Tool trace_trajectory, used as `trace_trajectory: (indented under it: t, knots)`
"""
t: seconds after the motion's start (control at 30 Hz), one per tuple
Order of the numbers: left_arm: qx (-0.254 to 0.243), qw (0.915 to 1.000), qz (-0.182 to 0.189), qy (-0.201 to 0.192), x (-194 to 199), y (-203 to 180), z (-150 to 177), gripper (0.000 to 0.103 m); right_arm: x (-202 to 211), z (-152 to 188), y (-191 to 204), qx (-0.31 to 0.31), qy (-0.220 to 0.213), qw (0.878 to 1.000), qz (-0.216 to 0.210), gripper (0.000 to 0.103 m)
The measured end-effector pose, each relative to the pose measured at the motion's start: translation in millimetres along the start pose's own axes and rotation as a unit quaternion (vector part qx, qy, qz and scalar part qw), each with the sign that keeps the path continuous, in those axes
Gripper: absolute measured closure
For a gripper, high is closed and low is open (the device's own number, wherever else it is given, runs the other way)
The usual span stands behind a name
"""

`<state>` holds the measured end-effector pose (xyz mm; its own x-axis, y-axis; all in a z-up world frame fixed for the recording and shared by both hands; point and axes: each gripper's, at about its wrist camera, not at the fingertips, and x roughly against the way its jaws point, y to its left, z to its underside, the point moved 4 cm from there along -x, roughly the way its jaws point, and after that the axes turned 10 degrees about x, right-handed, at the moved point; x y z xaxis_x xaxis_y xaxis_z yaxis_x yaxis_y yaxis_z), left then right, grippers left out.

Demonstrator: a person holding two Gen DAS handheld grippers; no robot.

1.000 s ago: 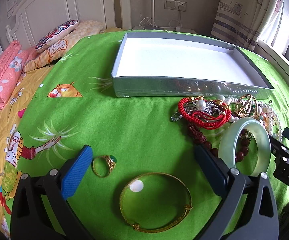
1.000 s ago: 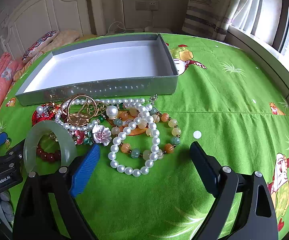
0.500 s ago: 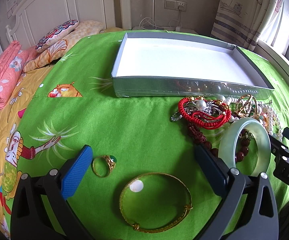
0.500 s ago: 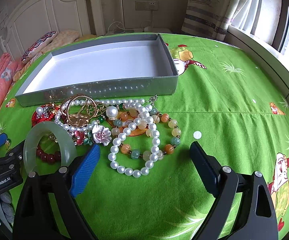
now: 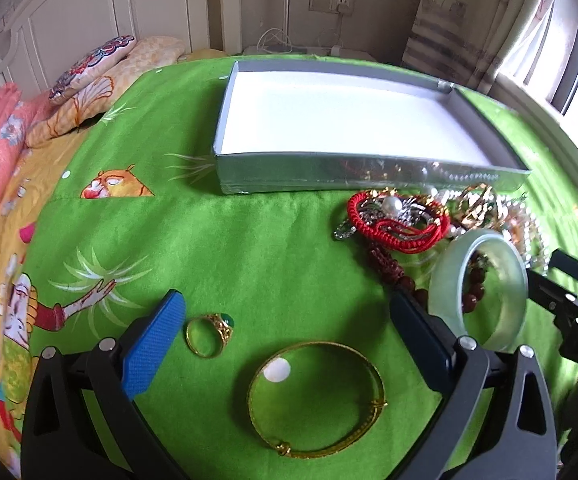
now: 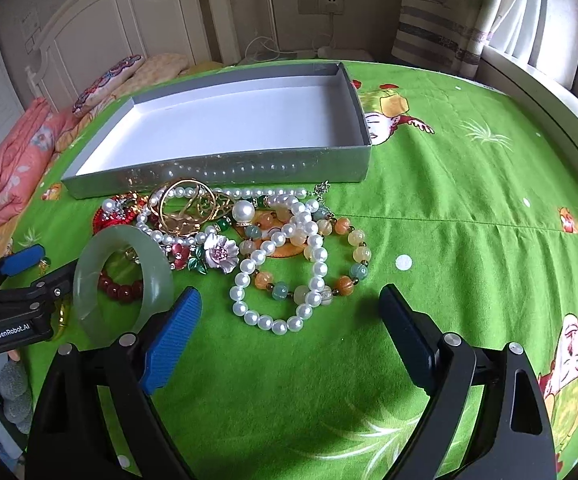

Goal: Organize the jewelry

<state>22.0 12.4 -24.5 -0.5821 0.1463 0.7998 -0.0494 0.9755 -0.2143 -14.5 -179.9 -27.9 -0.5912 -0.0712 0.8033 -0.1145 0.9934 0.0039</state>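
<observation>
— Looking along your left gripper (image 5: 285,312), what do you have under it?

— Your jaws stand wide apart and grasp nothing. Between them on the green bedspread (image 5: 249,240) lie a gold ring (image 5: 209,334) with a green stone, just beside the blue pad, and a gold bangle (image 5: 316,398) nearer the camera. To your right a jade bangle (image 5: 479,294) stands tilted on edge, just beside your dark finger. Beyond it sits a red cord bracelet (image 5: 397,222), just in front of the grey box (image 5: 369,170), whose white floor is bare.

— And along your right gripper (image 6: 291,302)?

— Released too, jaws spread, nothing held. Between and just ahead of them a pearl strand (image 6: 285,264) loops over a bracelet of orange and green beads (image 6: 343,276). Left of these are a flower brooch (image 6: 221,252) and a gold openwork piece (image 6: 187,208). The jade bangle leans over dark red beads (image 6: 123,288), just beside your blue pad.
</observation>
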Motion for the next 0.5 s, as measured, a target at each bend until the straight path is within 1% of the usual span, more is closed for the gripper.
trace_trajectory:
  t: [0.03, 0.07, 0.1, 0.17, 0.2, 0.23, 0.27, 0.33, 0.37, 0.43, 0.47, 0.5]
  knots:
    - [0.029, 0.9991, 0.029, -0.009, 4.8, 11.5, -2.4, 0.003, 5.1, 0.4, -2.0, -0.007, -0.014, 1.000, -0.008, 0.016]
    - [0.055, 0.9971, 0.050, -0.017, 9.1, 24.0, -5.0, 0.003, 11.1, 0.7, -4.6, -0.016, -0.030, 0.999, -0.016, 0.016]
    - [0.087, 0.9933, 0.071, -0.028, 14.8, 37.1, -5.7, 0.003, 17.1, 1.4, -7.6, -0.025, -0.047, 0.998, -0.024, 0.016]
    - [0.124, 0.9879, 0.086, -0.038, 22.5, 56.9, -5.0, 0.003, 27.5, 1.7, -12.6, -0.040, -0.078, 0.995, -0.041, 0.016]
    - [0.132, 0.9865, 0.088, -0.042, 25.2, 61.6, -4.3, 0.003, 31.7, 1.4, -14.9, -0.045, -0.092, 0.994, -0.044, 0.016]
    - [0.133, 0.9867, 0.082, -0.046, 28.7, 64.3, -3.6, 0.003, 35.5, 1.6, -17.0, -0.050, -0.103, 0.992, -0.046, 0.016]
    - [0.126, 0.9883, 0.069, -0.050, 32.0, 64.8, -2.0, 0.003, 38.7, 1.6, -19.0, -0.054, -0.113, 0.991, -0.049, 0.016]
    - [0.097, 0.9931, 0.035, -0.056, 37.7, 59.7, 1.8, 0.003, 45.3, 2.1, -20.7, -0.055, -0.133, 0.988, -0.055, 0.016]
    - [0.078, 0.9952, 0.013, -0.057, 41.5, 55.8, 6.0, 0.003, 48.6, 2.3, -21.6, -0.053, -0.142, 0.987, -0.060, 0.016]
    - [0.045, 0.9972, -0.025, -0.055, 48.0, 48.0, 15.2, 0.003, 54.5, 3.9, -19.9, -0.046, -0.149, 0.985, -0.068, 0.016]
    - [0.036, 0.9974, -0.034, -0.053, 50.5, 44.0, 19.5, 0.004, 57.2, 5.6, -18.2, -0.042, -0.149, 0.986, -0.070, 0.016]
    - [0.031, 0.9975, -0.035, -0.054, 54.8, 42.6, 23.2, 0.004, 60.3, 6.5, -15.5, -0.035, -0.151, 0.985, -0.072, 0.016]
